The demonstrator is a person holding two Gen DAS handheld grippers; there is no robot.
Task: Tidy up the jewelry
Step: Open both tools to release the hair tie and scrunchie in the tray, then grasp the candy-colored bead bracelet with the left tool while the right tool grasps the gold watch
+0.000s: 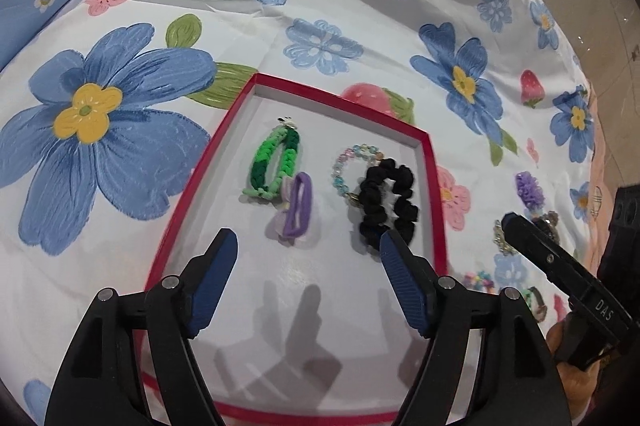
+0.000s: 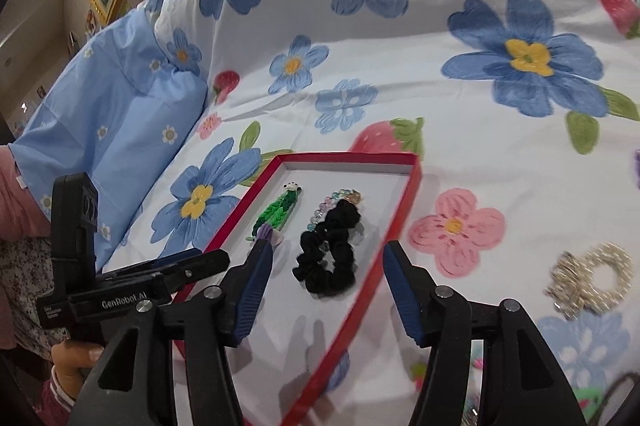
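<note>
1. Your left gripper (image 1: 308, 250) has its jaws spread wide, with nothing between the pads; it hangs over the near part of the red tray (image 1: 188, 210).
2. Just ahead of its fingertips, in the tray, lies the purple tie (image 1: 298, 204), touching the near end of the green braid (image 1: 272, 162), which stretches away from you.
3. Ahead and to the right of that gripper, the black scrunchie (image 1: 386, 204) lies in the tray, overlapping the bead bracelet (image 1: 354, 166) beyond it.
4. Your right gripper (image 2: 328, 266) is also spread, pinching nothing; the scrunchie (image 2: 328, 258) sits between and just beyond its fingertips, clear of both pads.
5. From that gripper the tray's red wall (image 2: 372, 286) runs under the right finger, and the left gripper (image 2: 188, 266) pokes in from the left, over the tray's left edge.
6. Right of your right gripper, outside the tray on the floral sheet (image 2: 460, 86), lies a pearl piece (image 2: 592, 278) joined to something silvery; what it is you cannot tell.
7. Right of your left gripper, more pieces lie on the sheet, among them a purple scrunchie (image 1: 530, 190), partly hidden behind the right gripper's finger.
</note>
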